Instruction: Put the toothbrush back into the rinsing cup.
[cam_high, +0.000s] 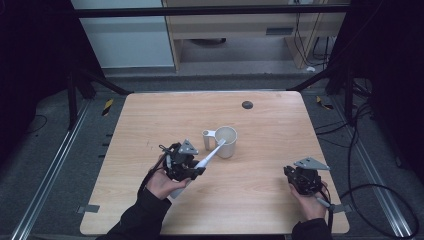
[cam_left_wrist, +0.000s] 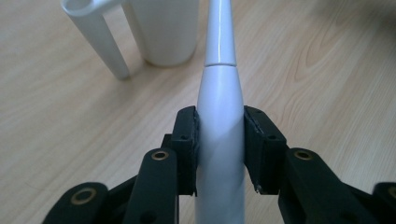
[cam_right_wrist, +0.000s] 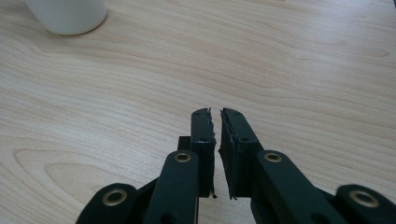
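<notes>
1. High view: left gripper (cam_high: 187, 167) near-left on worktop (cam_high: 270, 200), jaws pinching a white electric toothbrush (cam_high: 210, 157); brush slants far-right, tip at rim of white cup (cam_high: 226, 141) mid-worktop. Right gripper (cam_high: 301, 179) near-right, well apart from cup
2. Left gripper view: pads (cam_left_wrist: 187, 140) pressed on both sides of toothbrush (cam_left_wrist: 219, 116) body; cup (cam_left_wrist: 163, 32) w/ side holder just beyond
3. Right gripper view: right gripper (cam_right_wrist: 218, 128) jaws almost together w/ nothing between, over bare worktop (cam_right_wrist: 303, 70); cup (cam_right_wrist: 67, 16) base far-left
</notes>
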